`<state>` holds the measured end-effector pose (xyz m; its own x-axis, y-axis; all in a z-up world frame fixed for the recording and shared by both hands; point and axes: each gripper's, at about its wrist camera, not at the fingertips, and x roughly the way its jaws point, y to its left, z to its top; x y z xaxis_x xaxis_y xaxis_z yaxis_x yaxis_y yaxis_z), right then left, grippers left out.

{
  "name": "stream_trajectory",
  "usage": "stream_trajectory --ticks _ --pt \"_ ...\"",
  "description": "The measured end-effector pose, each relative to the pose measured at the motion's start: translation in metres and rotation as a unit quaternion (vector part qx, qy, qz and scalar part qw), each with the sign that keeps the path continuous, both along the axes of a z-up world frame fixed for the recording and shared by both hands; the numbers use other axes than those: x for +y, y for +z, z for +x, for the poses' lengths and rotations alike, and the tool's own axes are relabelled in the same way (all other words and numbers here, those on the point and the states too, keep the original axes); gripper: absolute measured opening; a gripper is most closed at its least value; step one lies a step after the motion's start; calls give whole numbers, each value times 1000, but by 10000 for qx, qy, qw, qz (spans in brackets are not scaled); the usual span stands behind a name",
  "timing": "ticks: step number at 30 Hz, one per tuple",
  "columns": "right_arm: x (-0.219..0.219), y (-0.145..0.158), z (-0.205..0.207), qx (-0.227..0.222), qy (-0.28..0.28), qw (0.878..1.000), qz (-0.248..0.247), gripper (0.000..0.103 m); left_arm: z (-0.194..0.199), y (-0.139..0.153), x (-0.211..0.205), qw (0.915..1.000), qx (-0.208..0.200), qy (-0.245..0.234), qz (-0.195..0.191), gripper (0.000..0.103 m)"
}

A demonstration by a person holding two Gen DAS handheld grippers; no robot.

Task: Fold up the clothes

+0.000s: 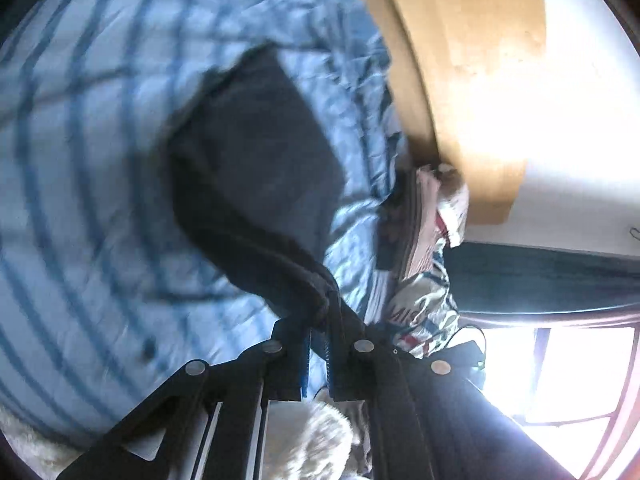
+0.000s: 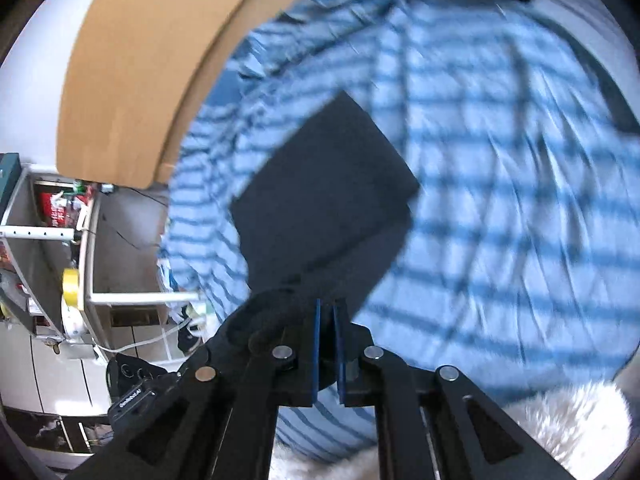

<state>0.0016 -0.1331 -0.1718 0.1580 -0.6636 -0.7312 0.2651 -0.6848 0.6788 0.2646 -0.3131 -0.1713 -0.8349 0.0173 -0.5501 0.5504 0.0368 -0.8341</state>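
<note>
Blue-striped bedding stretches away under both grippers, the left gripper and right gripper each clenched on an edge of the dark garment, which hangs just above the bedding; a thin pinch could slip and spoil the fold.

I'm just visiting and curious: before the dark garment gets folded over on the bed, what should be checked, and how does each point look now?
1. Left gripper clamped on dark garment: ok.
2. Right gripper clamped on it: ok.
3. Garment hanging free of wrinkles: cannot tell, blurred.
4. Striped bedsheet bare where it would land: ok.
5. Clear of the wooden headboard: ok.
6. Clothes pile out of the way: ok.
</note>
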Motion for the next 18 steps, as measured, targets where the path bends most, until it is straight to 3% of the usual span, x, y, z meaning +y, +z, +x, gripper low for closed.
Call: stream_trajectory --ticks 4,9,13,18 --pt "-44 8 -26 165 45 9998 -101 7 -15 9 -32 9997 -140 146 -117 6" --pt "-89 -1 -72 58 -1 9998 -194 7 -42 4 -79 9991 -334 243 -126 6" --pt "-120 -15 -107 26 -14 9999 -169 7 -73 -10 -119 9976 -645 149 -224 6" --pt "-149 -43 -134 -6 -45 9997 -235 7 -96 -49 -152 9954 -944 145 37 6"
